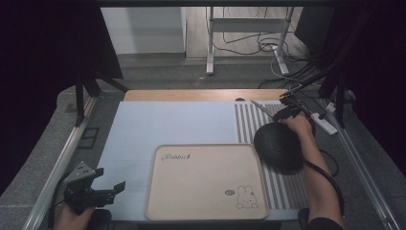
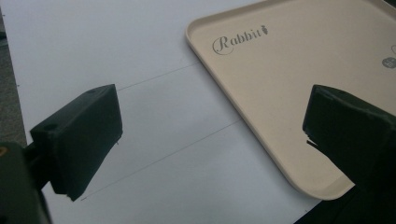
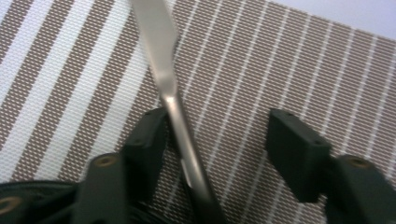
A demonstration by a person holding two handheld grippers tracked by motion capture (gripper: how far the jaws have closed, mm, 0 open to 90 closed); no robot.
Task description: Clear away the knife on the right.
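One right claw (image 3: 215, 154) straddles the knife (image 3: 163, 79), half-closed.

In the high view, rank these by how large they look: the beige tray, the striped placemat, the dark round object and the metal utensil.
1. Beige tray
2. Striped placemat, partly covered, so it may truly be larger
3. Dark round object
4. Metal utensil

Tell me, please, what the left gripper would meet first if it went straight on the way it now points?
Most likely the near left corner of the beige Rabbit tray. The left gripper hangs open above the pale blue table sheet, aimed across it towards the tray's rim; its height is unclear, so it might instead pass just over the rim.
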